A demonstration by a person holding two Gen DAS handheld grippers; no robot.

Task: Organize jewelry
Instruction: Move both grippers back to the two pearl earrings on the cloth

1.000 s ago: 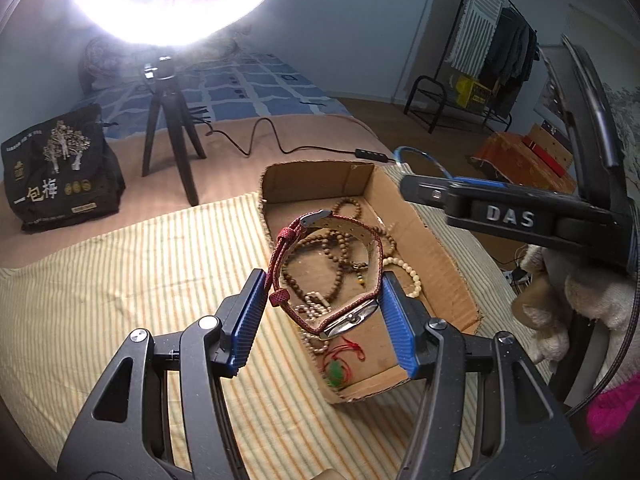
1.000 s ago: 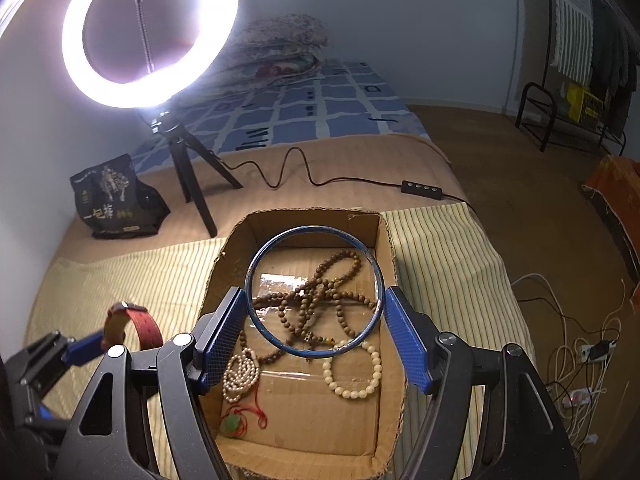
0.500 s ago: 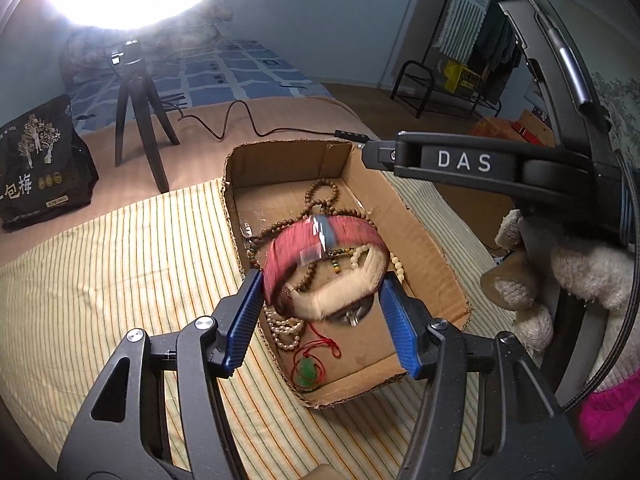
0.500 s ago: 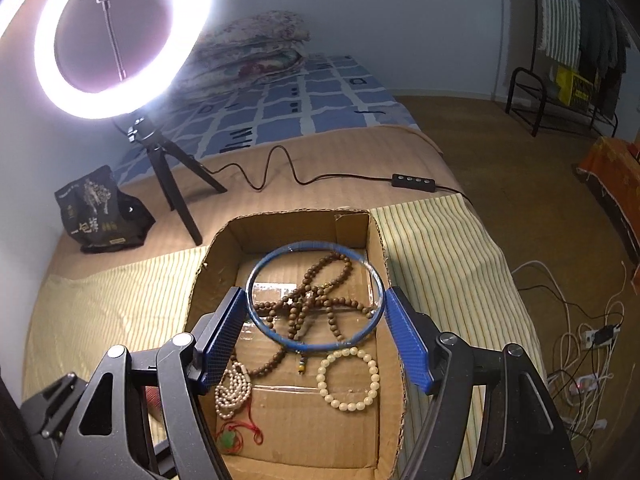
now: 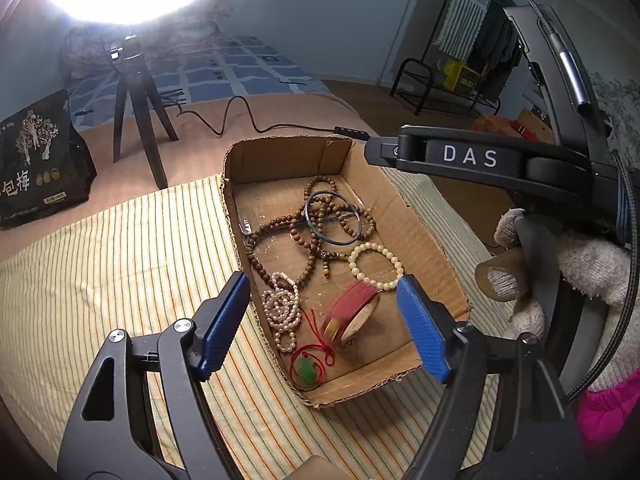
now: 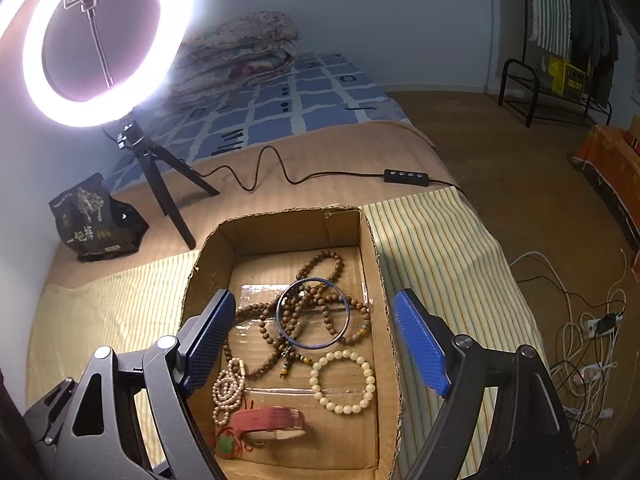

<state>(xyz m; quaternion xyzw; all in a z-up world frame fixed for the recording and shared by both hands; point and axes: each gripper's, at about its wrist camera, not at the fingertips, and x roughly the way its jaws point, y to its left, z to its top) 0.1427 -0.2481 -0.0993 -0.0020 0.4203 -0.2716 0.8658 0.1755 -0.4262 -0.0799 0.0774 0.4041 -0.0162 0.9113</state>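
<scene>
Inside the box [image 6: 376,264], beads [image 6: 312,312], bangle [image 6: 313,313] and red band [image 6: 268,420] lie piled beneath both claws, left [image 5: 322,322] and right [image 6: 312,344], each spread apart and empty, so any grab risks snagging tangled strands.

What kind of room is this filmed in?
Most likely a bedroom at home: a bed with a blue checked cover, folded quilts at its head, and a clothes rack by the wall.
</scene>
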